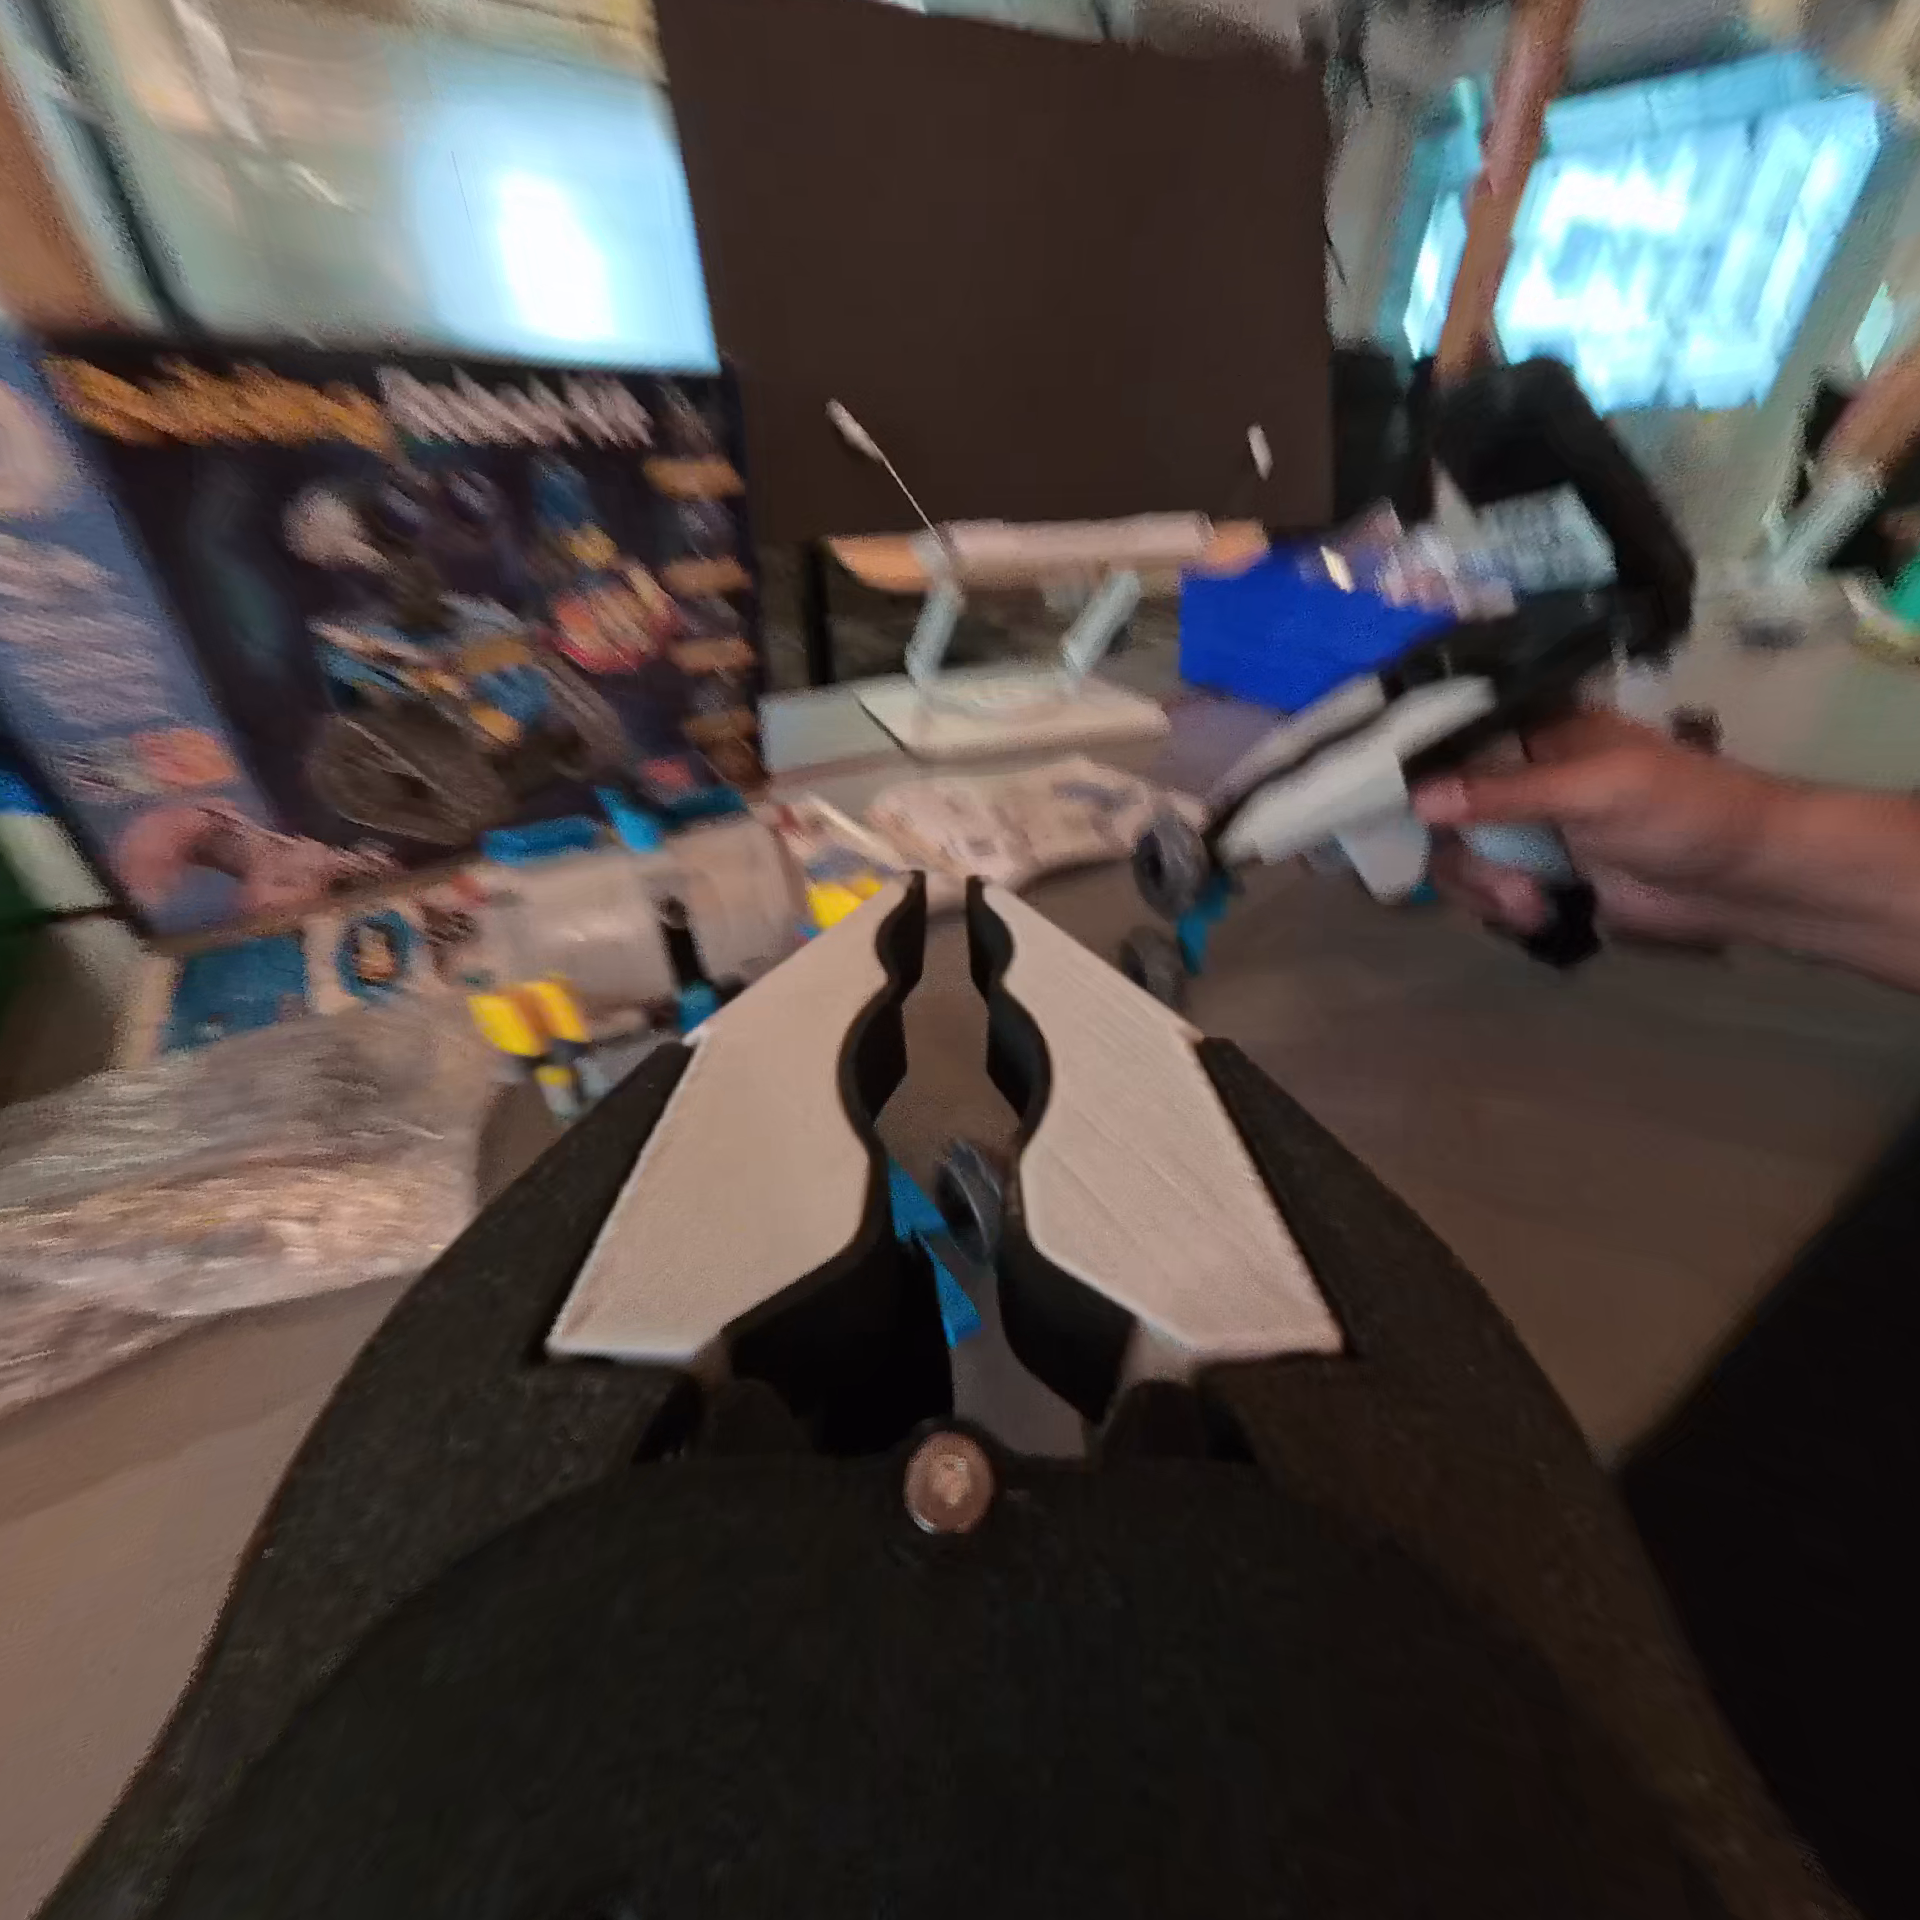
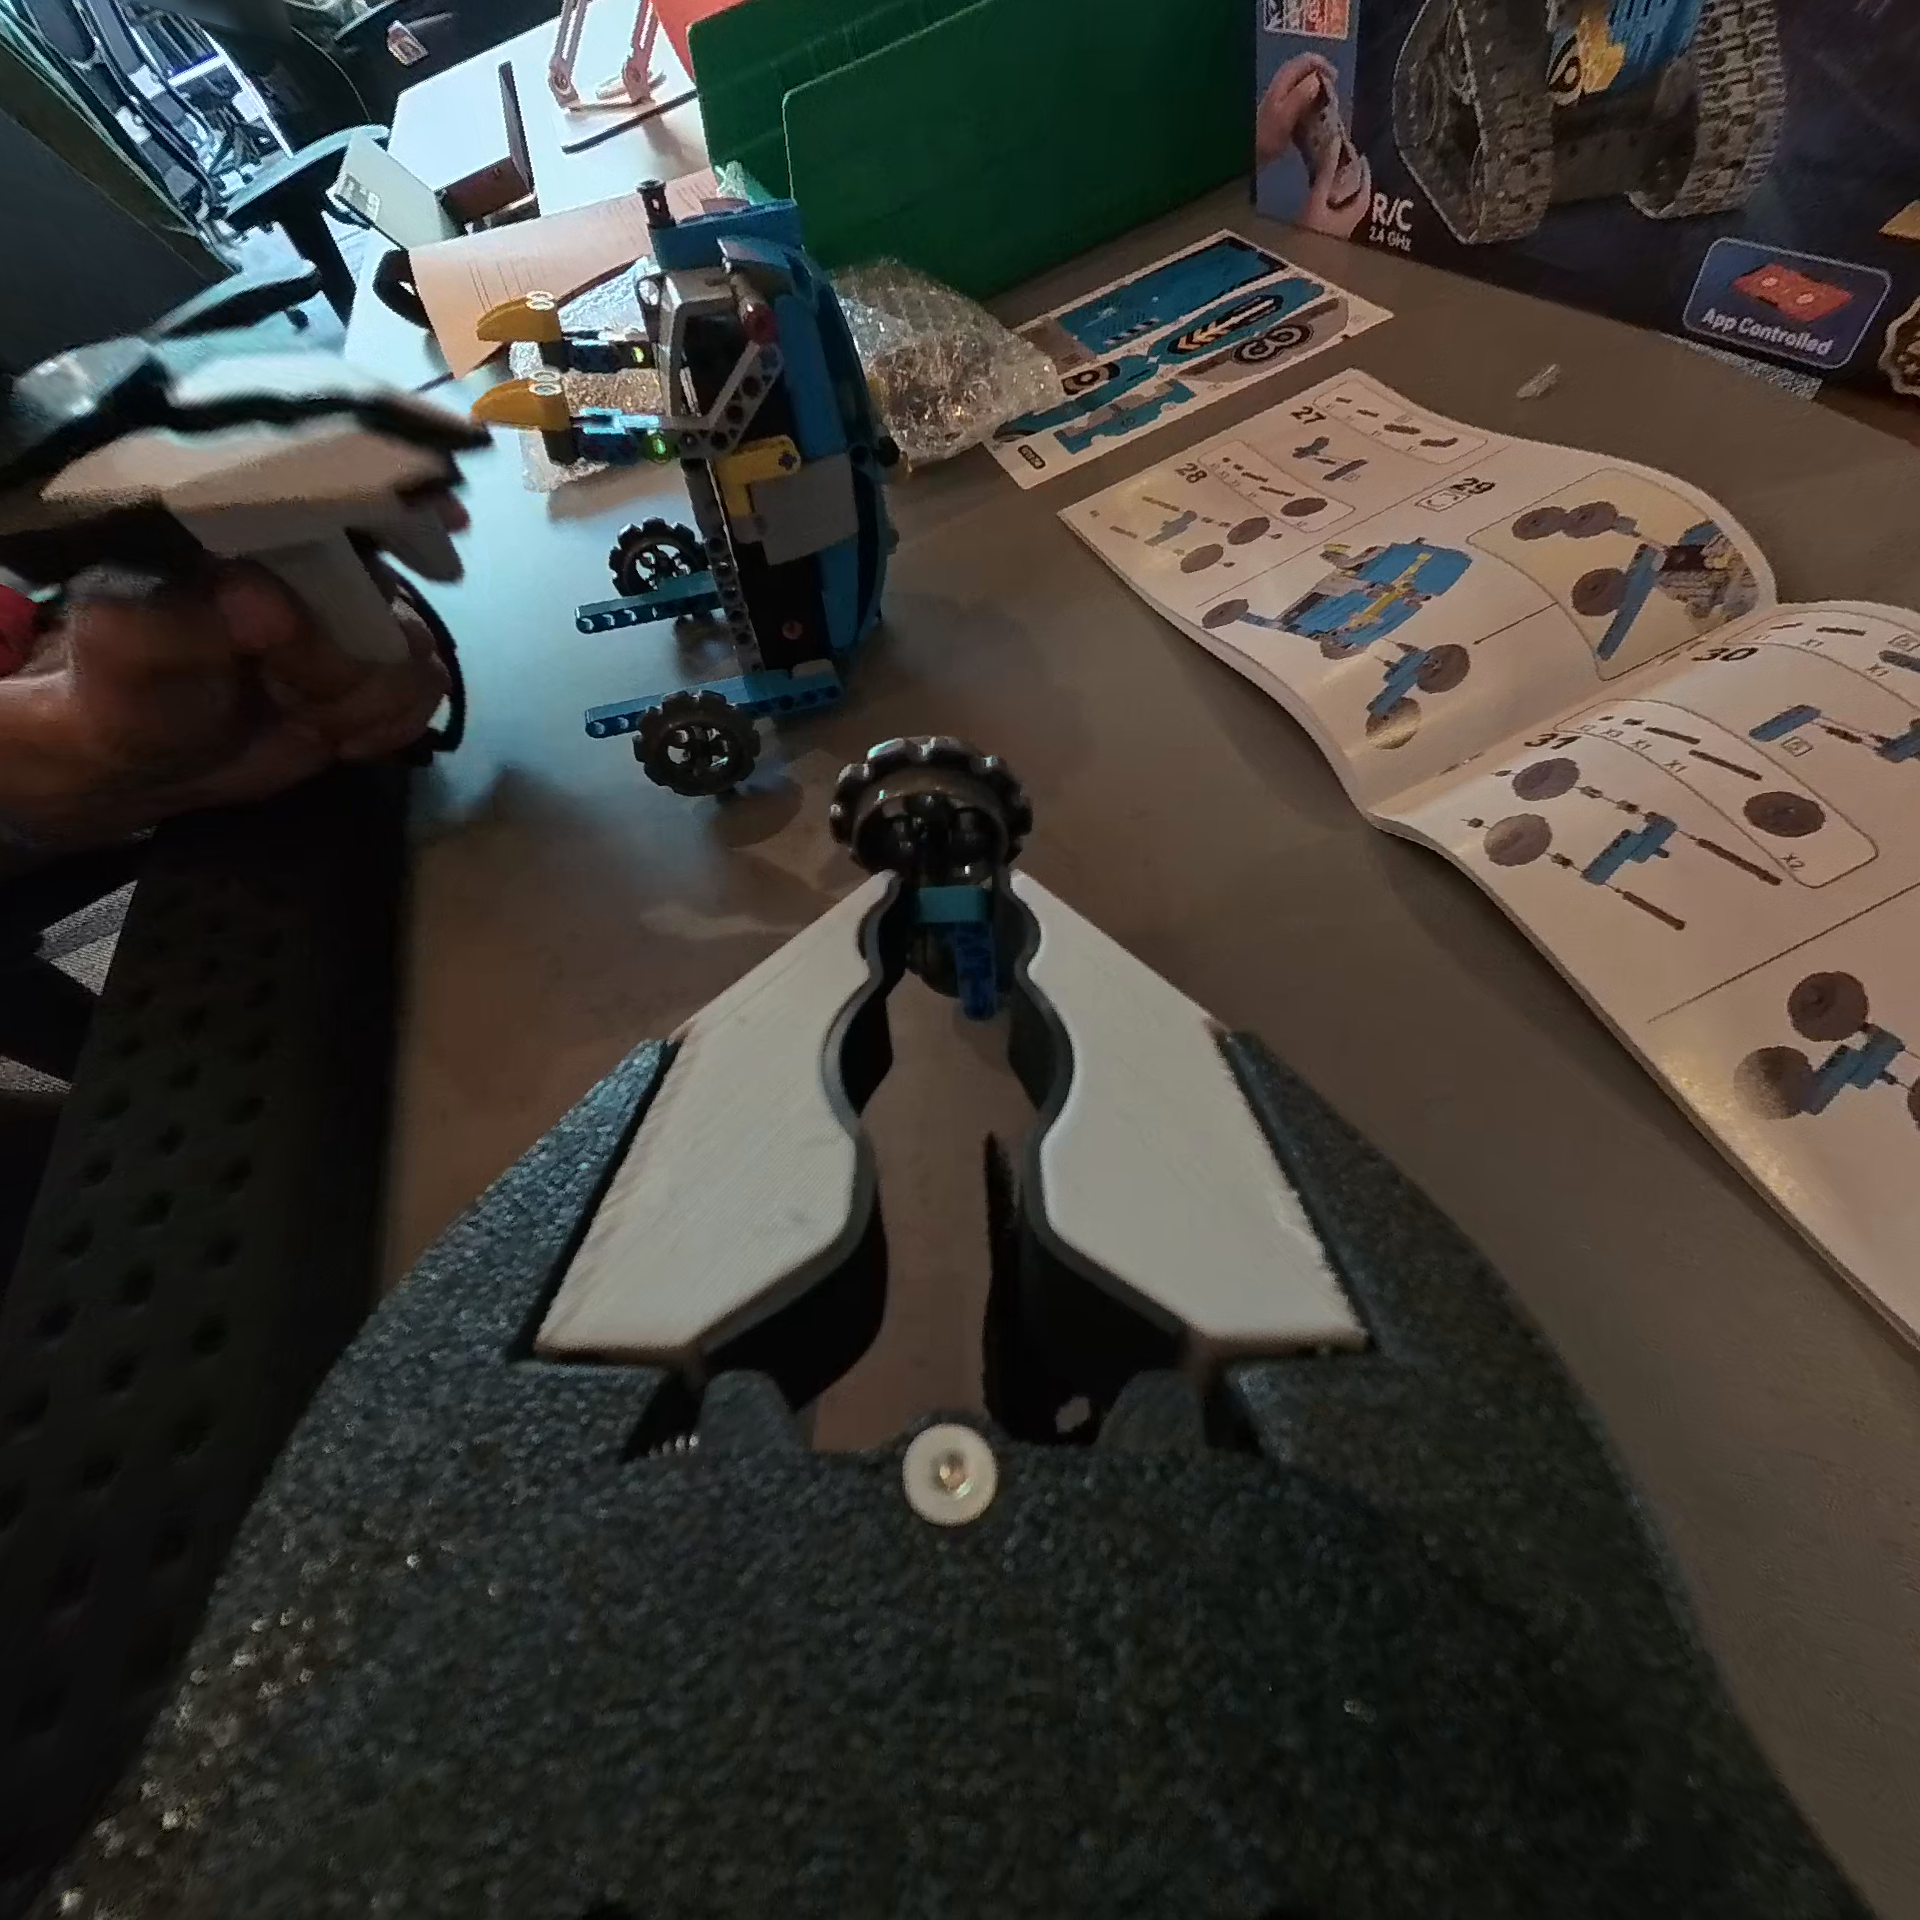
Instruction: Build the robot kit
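Right gripper: so, the right gripper [image 2: 943,894] is clamped near its tips on a small wheel piece [image 2: 932,805] — a dark knobbly wheel on a short blue beam, held just above the grey table [image 2: 1143,935].
Left gripper: the left gripper [image 1: 943,896] has its fingers nearly together with a thin gap at the tips and nothing between them; a blurred wheel and blue beam [image 1: 961,1205] show through the gap farther back, and I cannot tell what they belong to.
Toy vehicle: a blue brick-built vehicle [image 2: 769,436] stands tipped on its side just beyond the held wheel, two wheeled blue arms sticking out toward the left gripper.
Paper: an open instruction booklet [image 2: 1455,665] lies flat to the right, a sticker sheet [image 2: 1164,353] beyond it.
Behind: a bubble-wrap bag [image 2: 925,343] sits beside the vehicle, green panels [image 2: 987,145] and the toy's box [image 2: 1662,156] stand at the back.
Hands: a bare hand [image 2: 208,675] grips the left tool's handle — blurred.
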The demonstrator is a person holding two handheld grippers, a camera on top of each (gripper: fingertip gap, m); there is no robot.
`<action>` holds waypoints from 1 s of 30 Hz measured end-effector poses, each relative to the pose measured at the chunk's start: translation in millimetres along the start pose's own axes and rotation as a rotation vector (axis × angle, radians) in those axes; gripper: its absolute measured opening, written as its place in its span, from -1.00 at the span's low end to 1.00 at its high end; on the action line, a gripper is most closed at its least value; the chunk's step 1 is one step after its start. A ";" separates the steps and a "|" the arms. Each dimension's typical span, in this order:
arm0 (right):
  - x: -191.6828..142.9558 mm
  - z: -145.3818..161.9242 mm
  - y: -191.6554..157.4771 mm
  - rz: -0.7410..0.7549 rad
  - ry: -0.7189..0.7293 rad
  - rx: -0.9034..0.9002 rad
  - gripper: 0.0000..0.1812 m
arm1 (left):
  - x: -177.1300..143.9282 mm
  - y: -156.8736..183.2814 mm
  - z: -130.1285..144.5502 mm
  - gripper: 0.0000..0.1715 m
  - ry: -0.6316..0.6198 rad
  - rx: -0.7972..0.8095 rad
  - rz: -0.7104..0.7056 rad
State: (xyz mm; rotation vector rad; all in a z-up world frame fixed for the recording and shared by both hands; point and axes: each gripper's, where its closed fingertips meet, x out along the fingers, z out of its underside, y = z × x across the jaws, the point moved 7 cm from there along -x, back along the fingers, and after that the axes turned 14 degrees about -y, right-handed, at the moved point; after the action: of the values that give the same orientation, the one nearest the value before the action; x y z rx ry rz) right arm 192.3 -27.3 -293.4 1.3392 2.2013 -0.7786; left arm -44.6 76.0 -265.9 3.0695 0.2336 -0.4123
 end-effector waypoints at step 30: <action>-0.1 1.0 -3.7 0.004 -0.004 -0.038 -0.83 | 92.5 -67.6 -54.7 0.35 -1.651 -0.171 -0.207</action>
State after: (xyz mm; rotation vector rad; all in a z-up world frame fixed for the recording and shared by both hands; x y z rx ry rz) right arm 189.1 -29.5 -293.2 1.3214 2.1987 -0.7339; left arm 47.4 159.1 -238.8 1.6178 0.4010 -2.3496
